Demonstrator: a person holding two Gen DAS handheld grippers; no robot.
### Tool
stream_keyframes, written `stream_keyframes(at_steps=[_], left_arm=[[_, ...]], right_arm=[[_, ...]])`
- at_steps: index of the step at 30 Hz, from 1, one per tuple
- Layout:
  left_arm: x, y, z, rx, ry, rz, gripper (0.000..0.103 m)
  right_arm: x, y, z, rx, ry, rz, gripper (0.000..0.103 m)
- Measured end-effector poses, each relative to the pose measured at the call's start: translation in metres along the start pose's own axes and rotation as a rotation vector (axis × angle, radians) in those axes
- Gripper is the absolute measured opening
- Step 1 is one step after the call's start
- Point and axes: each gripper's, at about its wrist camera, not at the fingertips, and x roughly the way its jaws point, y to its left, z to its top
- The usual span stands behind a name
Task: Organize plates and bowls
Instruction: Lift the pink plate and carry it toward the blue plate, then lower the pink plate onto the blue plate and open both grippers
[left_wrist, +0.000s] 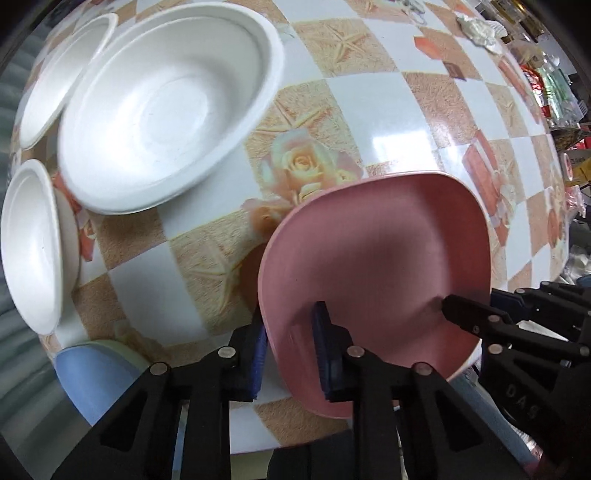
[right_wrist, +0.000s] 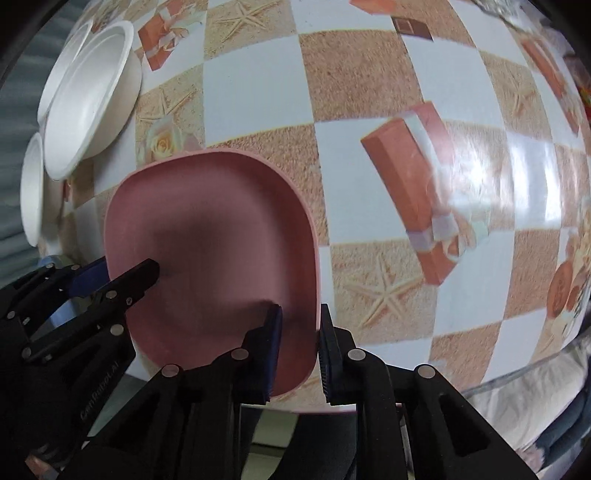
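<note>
A pink square plate (left_wrist: 373, 258) hangs just above the patterned table (left_wrist: 369, 107), gripped at two opposite sides. My left gripper (left_wrist: 290, 325) is shut on the plate's left rim, one blue pad under it and one inside. My right gripper (right_wrist: 300, 317) is shut on the pink plate's (right_wrist: 210, 251) right rim in the same way. Each wrist view shows the other gripper's black fingers (left_wrist: 469, 314) (right_wrist: 136, 277) reaching into the plate. Three white bowls (left_wrist: 166, 110) (left_wrist: 62, 81) (left_wrist: 33, 243) sit at the table's left.
A blue dish (left_wrist: 92, 376) lies on a pale green one at the near left corner, close to the left gripper. Packets and clutter (left_wrist: 546, 85) crowd the far right beyond the table. The table's near edge (right_wrist: 498, 376) runs right under both grippers.
</note>
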Motion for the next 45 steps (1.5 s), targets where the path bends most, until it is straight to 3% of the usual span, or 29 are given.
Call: stream_keyframes(at_steps=[5,18,34,43,45], left_arm=[[-0.028,0.011,-0.015,0.039,-0.044,0.042,0.026],[-0.070,0.083,-0.065,-0.081,-0.096,0.076,0.026],[-0.069,0.164,-0.131,-0.202,-0.077,0.104,0.026],[-0.055,0.177,-0.134,-0.232,-0.061,0.120,0.026],[-0.054,0.179,-0.136,-0.235,-0.056,0.126,0.026]], right_arm=[[-0.015,0.020,-0.012,-0.059,0.009,0.030,0.021],[-0.025,0.104,-0.019,-0.259,0.029,0.048,0.021],[0.025,0.227,-0.051,-0.481,0.097,0.017,0.021],[0.057,0.272,-0.067,-0.539,0.142,0.016,0.021],[0.066,0.297,-0.065,-0.551,0.156,0.018,0.021]])
